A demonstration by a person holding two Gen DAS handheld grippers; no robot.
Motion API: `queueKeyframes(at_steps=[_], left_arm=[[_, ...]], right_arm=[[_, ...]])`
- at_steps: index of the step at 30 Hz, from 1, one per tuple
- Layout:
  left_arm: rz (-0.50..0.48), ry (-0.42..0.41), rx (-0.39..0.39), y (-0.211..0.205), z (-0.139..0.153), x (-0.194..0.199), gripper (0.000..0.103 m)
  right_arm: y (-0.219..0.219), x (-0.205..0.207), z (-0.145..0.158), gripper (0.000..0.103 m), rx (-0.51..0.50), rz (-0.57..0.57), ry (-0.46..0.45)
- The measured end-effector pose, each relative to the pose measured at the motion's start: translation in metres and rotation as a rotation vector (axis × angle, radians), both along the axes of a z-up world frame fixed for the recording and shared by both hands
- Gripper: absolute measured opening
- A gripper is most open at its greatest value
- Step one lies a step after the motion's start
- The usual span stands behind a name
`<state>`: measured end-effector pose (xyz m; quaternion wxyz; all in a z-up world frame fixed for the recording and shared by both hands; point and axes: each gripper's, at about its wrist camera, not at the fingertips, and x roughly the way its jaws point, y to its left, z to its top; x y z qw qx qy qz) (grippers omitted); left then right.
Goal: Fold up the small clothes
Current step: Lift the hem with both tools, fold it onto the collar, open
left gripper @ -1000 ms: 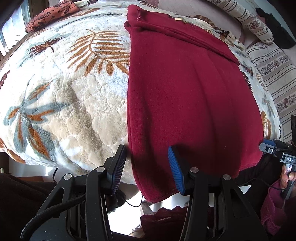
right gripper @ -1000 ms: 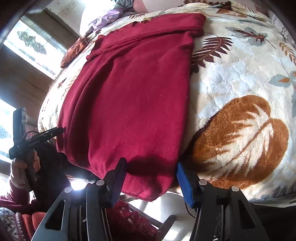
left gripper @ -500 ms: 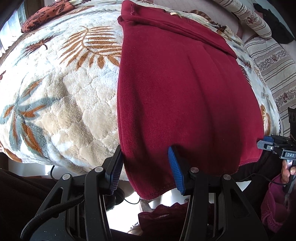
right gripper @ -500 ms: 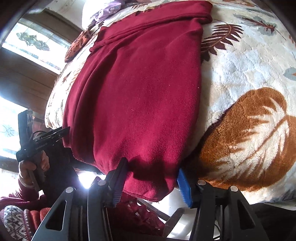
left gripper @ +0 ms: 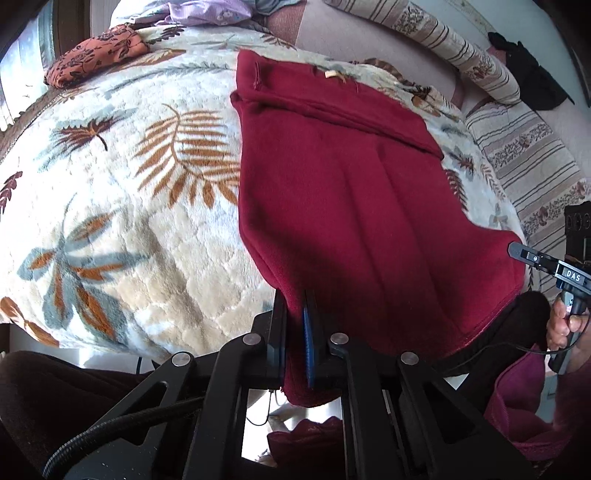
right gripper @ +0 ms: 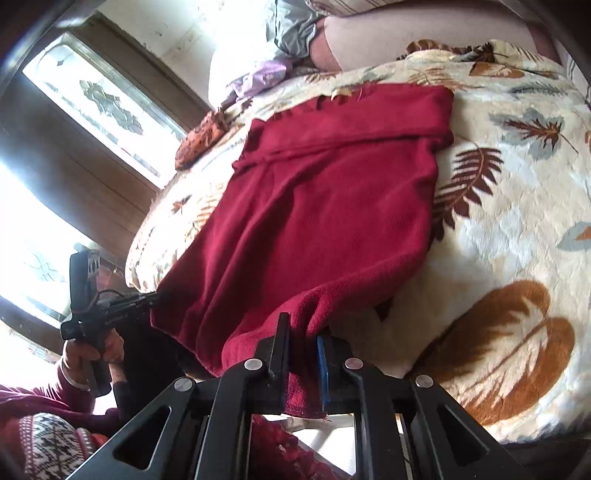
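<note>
A dark red fleece garment (left gripper: 351,206) lies spread on a cream blanket with leaf prints (left gripper: 122,206), its near hem hanging over the bed's front edge. My left gripper (left gripper: 295,325) is shut on the garment's near left corner. In the right wrist view the garment (right gripper: 325,206) shows again, and my right gripper (right gripper: 303,354) is shut on its near right corner, lifted slightly off the blanket (right gripper: 517,229). The right gripper also shows at the right of the left wrist view (left gripper: 517,251), and the left gripper at the left of the right wrist view (right gripper: 153,295).
An orange patterned cushion (left gripper: 92,55) and lilac cloth (left gripper: 207,14) lie at the bed's far left. Striped pillows (left gripper: 461,51) and a striped cover (left gripper: 532,155) are to the right. A window (right gripper: 96,103) stands left of the bed.
Both grippers were open around the near hem corners; both have now closed on the garment. The corners are bunched and slightly raised.
</note>
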<state>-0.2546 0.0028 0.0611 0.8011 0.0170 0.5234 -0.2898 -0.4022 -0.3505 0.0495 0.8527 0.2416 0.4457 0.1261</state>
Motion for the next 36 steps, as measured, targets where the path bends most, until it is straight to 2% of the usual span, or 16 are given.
queueKeyframes(at_steps=[7,13,17,25,30,33,36], left_arm=[[0.062,-0.133,-0.088,-0.011,0.041,0.05,0.006],[0.108,-0.204,-0.118,-0.039,0.057,0.111,0.006],[0.128,-0.235,-0.113,-0.066,0.061,0.155,0.006],[0.166,-0.234,-0.07,-0.116,0.044,0.234,0.006],[0.173,-0.208,-0.023,-0.137,0.022,0.273,0.006],[0.183,-0.177,0.011,-0.145,0.004,0.292,0.006],[0.201,-0.119,-0.001,-0.142,-0.01,0.308,0.008]], right_arm=[[-0.026,0.04,0.032,0.011,0.023,-0.114,-0.13],[-0.052,0.089,0.053,0.011,0.012,-0.197,-0.202],[-0.074,0.123,0.059,0.011,-0.012,-0.261,-0.214],[-0.119,0.198,0.041,0.011,0.0,-0.345,-0.169],[-0.138,0.238,0.02,0.011,-0.005,-0.387,-0.127],[-0.149,0.261,0.004,0.011,-0.001,-0.402,-0.09],[-0.161,0.282,-0.016,0.011,0.043,-0.414,-0.039]])
